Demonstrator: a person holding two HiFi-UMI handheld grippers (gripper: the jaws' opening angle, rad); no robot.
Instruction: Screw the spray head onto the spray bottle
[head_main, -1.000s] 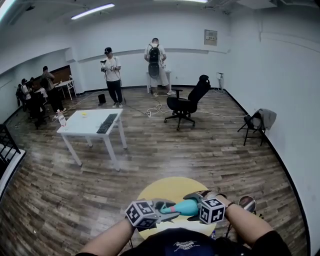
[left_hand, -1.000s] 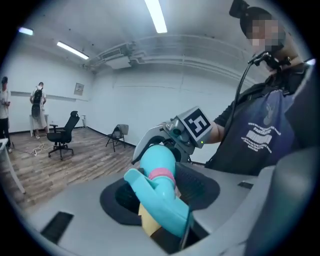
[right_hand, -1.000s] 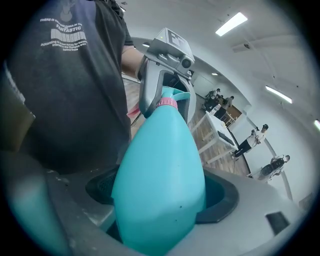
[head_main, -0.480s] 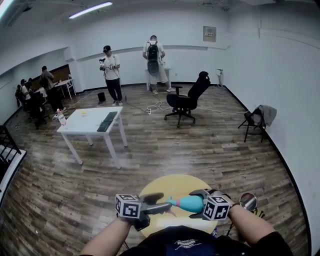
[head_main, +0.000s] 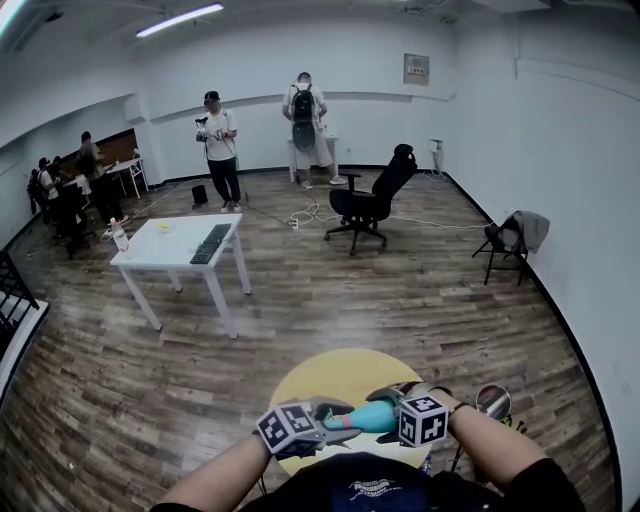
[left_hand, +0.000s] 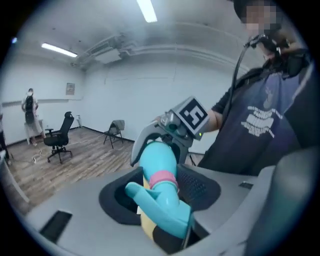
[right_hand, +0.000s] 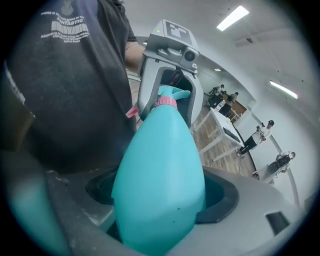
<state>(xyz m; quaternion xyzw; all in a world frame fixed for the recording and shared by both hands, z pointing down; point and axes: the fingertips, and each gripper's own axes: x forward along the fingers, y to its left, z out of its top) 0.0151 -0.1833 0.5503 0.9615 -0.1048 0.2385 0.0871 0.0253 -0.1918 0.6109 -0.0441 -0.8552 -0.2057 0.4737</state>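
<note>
A teal spray bottle lies level in the air between my two grippers, above a round yellow table. My right gripper is shut on the bottle's fat body. The teal spray head sits on the neck over a pink collar. My left gripper has the spray head between its dark pads, and its jaws are closing on it. In the right gripper view the left gripper frames the spray head beyond the bottle. The thread under the collar is hidden.
A white table with a keyboard stands on the wood floor at left, a black office chair mid-room, and a folding chair by the right wall. Two people stand at the far wall, others at far left.
Half a second ago my left gripper had drawn off to the left with its jaws wide, clear of the spray head. It is back on the head. The right gripper kept hold of the bottle.
</note>
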